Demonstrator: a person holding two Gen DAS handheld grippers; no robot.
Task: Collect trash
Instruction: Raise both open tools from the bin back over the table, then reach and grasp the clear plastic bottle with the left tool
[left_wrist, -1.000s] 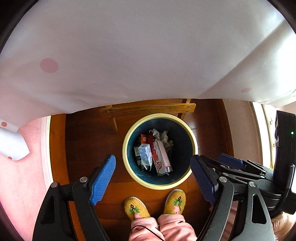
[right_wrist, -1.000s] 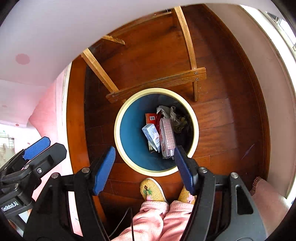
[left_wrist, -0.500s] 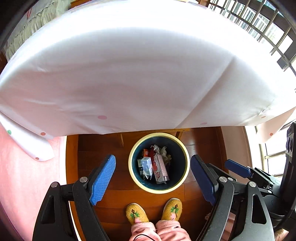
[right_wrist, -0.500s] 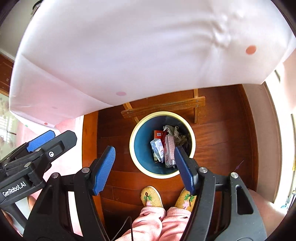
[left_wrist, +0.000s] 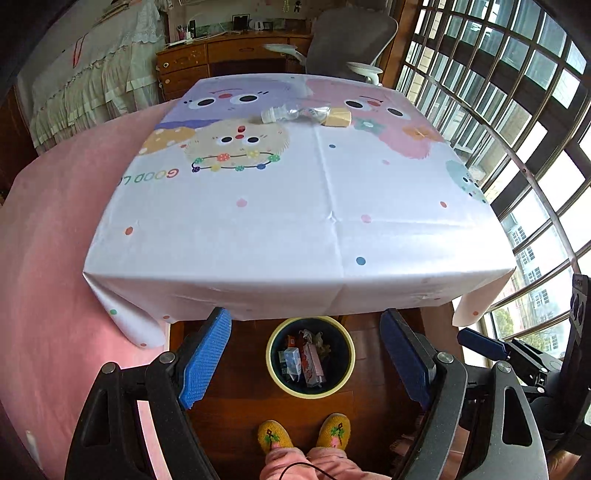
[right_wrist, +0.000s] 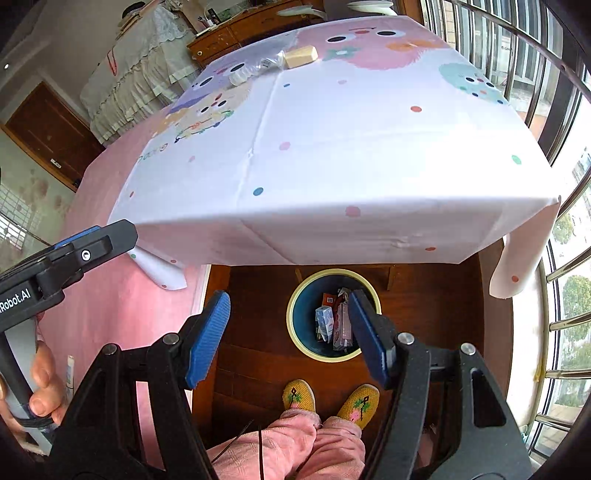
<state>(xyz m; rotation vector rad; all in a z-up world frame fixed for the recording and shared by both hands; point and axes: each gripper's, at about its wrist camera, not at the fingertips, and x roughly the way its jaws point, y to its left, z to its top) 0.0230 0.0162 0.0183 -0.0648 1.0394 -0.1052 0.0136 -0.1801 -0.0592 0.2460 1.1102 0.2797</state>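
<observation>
Left gripper (left_wrist: 308, 363): jaws spread wide, nothing between the blue pads; held above the floor at the near edge of the table
Right gripper (right_wrist: 290, 338): jaws spread wide, empty; its right pad overlaps the bin's rim in the right wrist view
Table (left_wrist: 295, 221): covered by a white cartoon-print cloth that hangs over the near edge and corners
Trash on table: a crushed clear plastic bottle (left_wrist: 291, 112) lying on its side at the far end, touching or just beside a pale yellow box (left_wrist: 338, 119); both well apart from the grippers
Bin (left_wrist: 275, 373): round, yellow rim, dark blue inside, standing on the wooden floor partly under the table's near edge; holds cartons and crumpled wrappers
Person: yellow knitted slippers (left_wrist: 306, 435) and pink trouser legs just behind the bin
Left wrist view only: the right gripper's blue-tipped finger at the lower right, an office chair (left_wrist: 351, 37) and wooden desk beyond the table, the grid window running down the right side
Right wrist view only: the left gripper's black body at the left with part of a printed label, a hand (right_wrist: 40, 391) curled round its handle, a brown door (right_wrist: 48, 136) at the far left
Both views: a pink rug left of the table
</observation>
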